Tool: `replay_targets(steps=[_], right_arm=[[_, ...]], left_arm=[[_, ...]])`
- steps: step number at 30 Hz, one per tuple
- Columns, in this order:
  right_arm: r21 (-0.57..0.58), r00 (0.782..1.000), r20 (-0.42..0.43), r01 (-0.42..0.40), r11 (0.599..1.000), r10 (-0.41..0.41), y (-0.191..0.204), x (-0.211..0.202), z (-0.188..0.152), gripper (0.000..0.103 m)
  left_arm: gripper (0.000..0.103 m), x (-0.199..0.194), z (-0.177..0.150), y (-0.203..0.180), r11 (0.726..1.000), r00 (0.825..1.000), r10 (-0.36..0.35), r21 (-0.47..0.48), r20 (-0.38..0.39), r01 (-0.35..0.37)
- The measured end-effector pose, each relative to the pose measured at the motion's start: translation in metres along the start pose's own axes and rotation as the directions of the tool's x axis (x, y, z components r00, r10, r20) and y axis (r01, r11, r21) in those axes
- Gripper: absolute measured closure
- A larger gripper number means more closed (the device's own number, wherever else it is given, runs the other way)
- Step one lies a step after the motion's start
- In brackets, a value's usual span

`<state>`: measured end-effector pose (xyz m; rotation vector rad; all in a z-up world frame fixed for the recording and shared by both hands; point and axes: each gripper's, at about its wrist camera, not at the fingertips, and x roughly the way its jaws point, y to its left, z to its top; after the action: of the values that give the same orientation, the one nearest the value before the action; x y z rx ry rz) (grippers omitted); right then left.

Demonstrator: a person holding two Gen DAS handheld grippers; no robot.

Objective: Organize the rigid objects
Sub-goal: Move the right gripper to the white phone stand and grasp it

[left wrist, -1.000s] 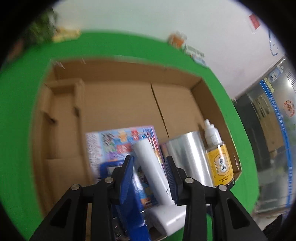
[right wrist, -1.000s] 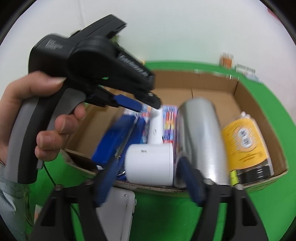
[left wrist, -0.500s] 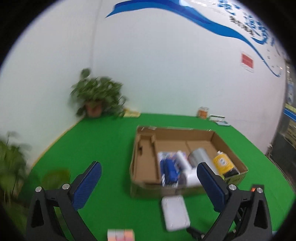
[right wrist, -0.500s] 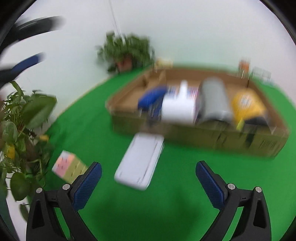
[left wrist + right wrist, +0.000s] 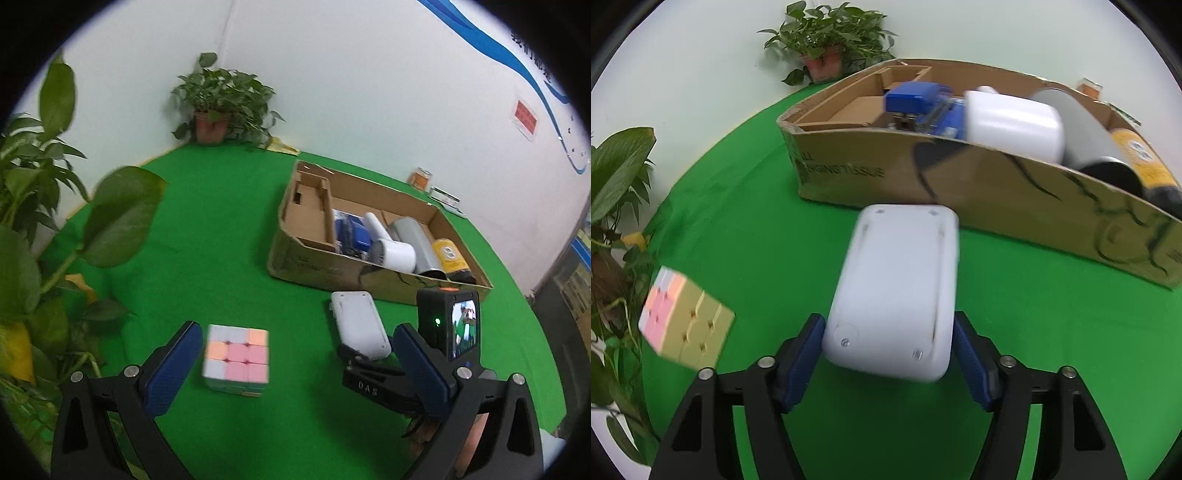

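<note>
Green cloth (image 5: 207,236) is covering the table. From the left wrist, the left gripper (image 5: 295,365) is spreading fully wide, empty, over the pastel cube (image 5: 236,360). From the right wrist, the right gripper (image 5: 888,363) is narrowing around the white case (image 5: 895,291) just before the cardboard box (image 5: 997,184); contact unclear.

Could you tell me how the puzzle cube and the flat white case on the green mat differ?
The puzzle cube is blocky with pastel squares; the white case is flat, rounded and plain. The cube sits free before the open left gripper; the case lies between the right gripper fingers, which have just been closing. Both rest outside the cardboard box.
</note>
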<state>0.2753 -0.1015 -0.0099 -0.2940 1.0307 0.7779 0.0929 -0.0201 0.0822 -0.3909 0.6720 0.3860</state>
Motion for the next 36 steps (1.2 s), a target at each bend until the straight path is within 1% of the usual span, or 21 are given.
replay_targets(steps=[2, 5, 7, 8, 10, 11, 12, 14, 15, 16, 17, 18, 20, 21, 22, 24, 26, 28, 32, 33, 36], right_arm=[[0.014, 1.000, -0.004, -0.005, 1.000, 0.005, -0.016, -0.014, -0.018, 0.039], [0.030, 0.999, 0.010, 0.046, 0.998, -0.047, -0.055, -0.046, -0.052, 0.039], [-0.008, 0.987, 0.027, 0.157, 0.988, -0.157, -0.074, -0.065, -0.067, 0.039], [-0.046, 0.973, 0.031, 0.230, 0.972, -0.229, -0.084, -0.072, -0.074, 0.039], [-0.121, 0.951, 0.040, 0.309, 0.943, -0.307, -0.098, -0.081, -0.079, 0.039], [-0.172, 0.934, 0.057, 0.356, 0.918, -0.352, -0.098, -0.083, -0.083, 0.039], [-0.239, 0.907, 0.084, 0.420, 0.876, -0.412, -0.093, -0.085, -0.088, 0.039], [-0.362, 0.857, 0.154, 0.512, 0.779, -0.492, -0.074, -0.083, -0.099, 0.038], [-0.426, 0.837, 0.213, 0.543, 0.723, -0.503, -0.057, -0.084, -0.107, 0.038], [-0.455, 0.836, 0.245, 0.547, 0.703, -0.492, -0.048, -0.088, -0.113, 0.037], [-0.486, 0.851, 0.275, 0.524, 0.699, -0.446, -0.035, -0.093, -0.119, 0.038], [-0.497, 0.872, 0.285, 0.490, 0.716, -0.399, -0.028, -0.098, -0.121, 0.037], [-0.459, 0.919, 0.292, 0.377, 0.804, -0.264, -0.026, -0.116, -0.123, 0.025], [-0.423, 0.929, 0.295, 0.335, 0.842, -0.222, -0.029, -0.122, -0.122, 0.022], [-0.355, 0.940, 0.288, 0.281, 0.892, -0.182, -0.038, -0.128, -0.118, 0.019], [-0.205, 0.961, 0.245, 0.182, 0.962, -0.130, -0.063, -0.133, -0.110, 0.019], [-0.147, 0.976, 0.190, 0.132, 0.980, -0.103, -0.075, -0.127, -0.102, 0.019], [-0.121, 0.986, 0.161, 0.061, 0.991, -0.041, -0.075, -0.119, -0.099, 0.019], [-0.058, 0.990, 0.109, -0.083, 0.995, 0.088, -0.062, -0.090, -0.081, 0.019], [-0.019, 0.991, 0.091, -0.097, 0.995, 0.098, -0.063, -0.085, -0.080, 0.019], [0.070, 0.997, 0.070, -0.044, 0.997, 0.039, -0.068, -0.068, -0.073, 0.019]], left_arm=[[0.001, 0.005, -0.004, -0.009, 0.999, 0.998, -0.047, 0.006, -0.034, 0.048], [0.001, 0.022, -0.011, -0.032, 0.988, 0.983, -0.149, 0.026, -0.108, 0.152], [0.001, 0.030, -0.015, -0.046, 0.982, 0.975, -0.176, 0.043, -0.135, 0.183], [0.001, 0.033, -0.017, -0.052, 0.979, 0.971, -0.187, 0.050, -0.146, 0.196], [0.001, 0.042, -0.020, -0.069, 0.969, 0.957, -0.226, 0.057, -0.179, 0.239], [0.001, 0.044, -0.021, -0.075, 0.965, 0.952, -0.240, 0.056, -0.190, 0.254], [0.001, 0.049, -0.022, -0.082, 0.961, 0.944, -0.256, 0.054, -0.206, 0.273], [0.001, 0.053, -0.024, -0.089, 0.957, 0.938, -0.267, 0.054, -0.221, 0.285], [0.001, 0.055, -0.025, -0.092, 0.956, 0.936, -0.268, 0.054, -0.230, 0.287], [0.001, 0.055, -0.024, -0.092, 0.956, 0.934, -0.271, 0.051, -0.233, 0.290], [0.001, 0.056, -0.025, -0.092, 0.955, 0.932, -0.275, 0.045, -0.236, 0.293], [0.001, 0.057, -0.024, -0.089, 0.955, 0.930, -0.278, 0.031, -0.242, 0.293], [0.001, 0.060, -0.024, -0.083, 0.959, 0.929, -0.272, 0.010, -0.252, 0.284], [0.001, 0.063, -0.025, -0.078, 0.960, 0.924, -0.273, -0.008, -0.266, 0.281], [0.001, 0.066, -0.026, -0.075, 0.959, 0.919, -0.277, -0.021, -0.281, 0.282], [0.001, 0.071, -0.028, -0.070, 0.958, 0.907, -0.284, -0.045, -0.312, 0.284], [0.001, 0.076, -0.032, -0.068, 0.954, 0.896, -0.297, -0.067, -0.330, 0.291], [0.001, 0.086, -0.034, -0.070, 0.946, 0.877, -0.322, -0.081, -0.357, 0.315], [0.001, 0.109, -0.036, -0.073, 0.944, 0.848, -0.326, -0.089, -0.418, 0.319], [0.002, 0.116, -0.037, -0.074, 0.945, 0.839, -0.319, -0.084, -0.440, 0.316], [0.010, 0.131, -0.038, -0.077, 0.936, 0.807, -0.338, -0.085, -0.485, 0.341]])
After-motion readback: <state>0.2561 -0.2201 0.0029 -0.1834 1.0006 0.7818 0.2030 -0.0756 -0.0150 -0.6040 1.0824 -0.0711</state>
